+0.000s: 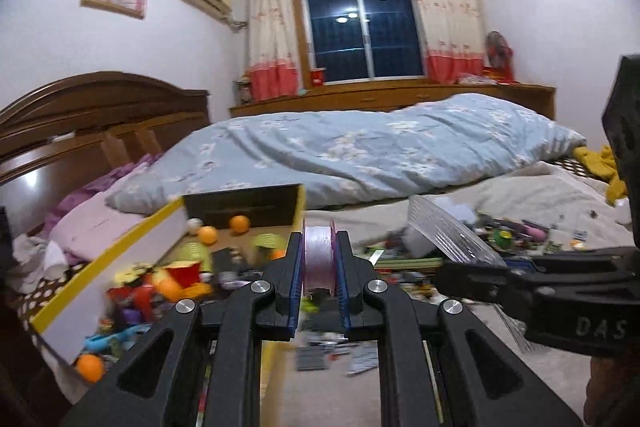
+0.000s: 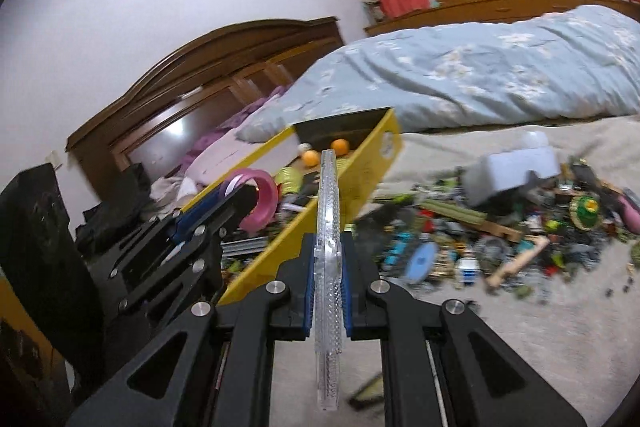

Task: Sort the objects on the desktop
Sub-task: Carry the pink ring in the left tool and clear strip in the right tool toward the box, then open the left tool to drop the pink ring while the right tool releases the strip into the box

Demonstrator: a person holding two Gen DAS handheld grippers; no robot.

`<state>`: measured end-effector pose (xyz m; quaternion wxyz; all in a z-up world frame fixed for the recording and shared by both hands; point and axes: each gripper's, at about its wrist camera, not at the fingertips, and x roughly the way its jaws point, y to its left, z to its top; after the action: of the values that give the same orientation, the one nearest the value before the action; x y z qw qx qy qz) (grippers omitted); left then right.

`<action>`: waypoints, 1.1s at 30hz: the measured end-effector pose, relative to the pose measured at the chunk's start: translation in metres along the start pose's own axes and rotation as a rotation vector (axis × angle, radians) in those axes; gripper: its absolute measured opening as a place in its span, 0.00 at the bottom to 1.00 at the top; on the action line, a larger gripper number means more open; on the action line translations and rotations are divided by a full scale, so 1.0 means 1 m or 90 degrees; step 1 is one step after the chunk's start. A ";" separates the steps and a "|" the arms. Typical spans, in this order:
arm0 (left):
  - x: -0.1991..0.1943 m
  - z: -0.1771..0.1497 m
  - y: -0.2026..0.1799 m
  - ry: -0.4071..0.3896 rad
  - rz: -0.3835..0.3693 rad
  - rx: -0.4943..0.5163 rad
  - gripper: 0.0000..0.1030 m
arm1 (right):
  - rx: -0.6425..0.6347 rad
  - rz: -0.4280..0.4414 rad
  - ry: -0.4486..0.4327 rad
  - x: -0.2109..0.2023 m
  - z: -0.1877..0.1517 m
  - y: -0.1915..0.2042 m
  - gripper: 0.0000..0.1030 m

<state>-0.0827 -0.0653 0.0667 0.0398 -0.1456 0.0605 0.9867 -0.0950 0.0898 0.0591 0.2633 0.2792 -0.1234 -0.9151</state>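
My left gripper [image 1: 319, 247] is shut on a pink spool [image 1: 319, 251], which stands upright between the blue pads. Below and to its left lies an open yellow-edged box [image 1: 120, 243] with orange balls [image 1: 240, 223] and several toys inside. In the right wrist view my right gripper [image 2: 329, 247] is shut on a clear ribbed plastic piece [image 2: 329, 227], held edge-on. The yellow box [image 2: 360, 179] lies just beyond it. The left gripper [image 2: 244, 195] with the pink spool [image 2: 262, 205] hovers over the box's near left side. The right gripper [image 1: 444, 275] enters from the right with the clear piece [image 1: 448, 231].
A pile of small mixed objects [image 2: 500, 239] is spread over the beige bed cover right of the box, with a pale grey box [image 2: 512, 171] on top. A blue flowered quilt [image 1: 360, 147] lies behind. A wooden headboard [image 1: 80, 107] stands at the left.
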 end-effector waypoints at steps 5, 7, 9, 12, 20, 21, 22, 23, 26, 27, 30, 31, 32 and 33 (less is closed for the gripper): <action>0.008 -0.005 0.051 0.036 0.064 -0.033 0.15 | -0.020 0.038 0.010 0.027 0.005 0.035 0.10; 0.011 -0.008 0.070 0.051 0.089 -0.041 0.15 | -0.034 0.053 0.013 0.036 0.008 0.048 0.10; 0.015 -0.013 0.089 0.071 0.117 -0.047 0.15 | -0.054 0.068 0.019 0.050 0.011 0.065 0.10; 0.023 -0.025 0.113 0.100 0.148 -0.063 0.15 | -0.067 0.085 0.033 0.071 0.013 0.082 0.10; 0.040 -0.056 0.157 0.174 0.193 -0.086 0.16 | 0.010 0.136 0.105 0.150 0.008 0.099 0.10; 0.042 -0.059 0.160 0.182 0.193 -0.092 0.16 | 0.013 0.135 0.115 0.158 0.005 0.101 0.10; 0.044 -0.062 0.164 0.190 0.193 -0.099 0.16 | 0.013 0.131 0.127 0.166 0.001 0.103 0.10; 0.045 -0.063 0.166 0.195 0.191 -0.103 0.16 | 0.008 0.125 0.136 0.172 -0.004 0.105 0.10; 0.052 -0.069 0.175 0.228 0.200 -0.118 0.16 | -0.021 0.093 0.156 0.185 -0.013 0.110 0.10; 0.053 -0.070 0.176 0.234 0.207 -0.125 0.17 | -0.034 0.084 0.152 0.185 -0.014 0.113 0.11; 0.046 -0.064 0.178 0.214 0.215 -0.148 0.21 | -0.035 0.077 0.151 0.178 -0.011 0.115 0.31; 0.043 -0.061 0.178 0.203 0.215 -0.154 0.29 | -0.024 0.084 0.144 0.172 -0.008 0.112 0.42; 0.036 -0.056 0.177 0.182 0.215 -0.160 0.34 | -0.004 0.100 0.134 0.163 -0.003 0.107 0.54; 0.030 -0.052 0.175 0.162 0.218 -0.161 0.38 | 0.014 0.114 0.121 0.155 0.001 0.102 0.76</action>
<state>-0.1136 -0.2434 0.0278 -0.1543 -0.2600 -0.0349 0.9526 -0.1624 -0.0798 0.0286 0.3517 0.3552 -0.1324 -0.8559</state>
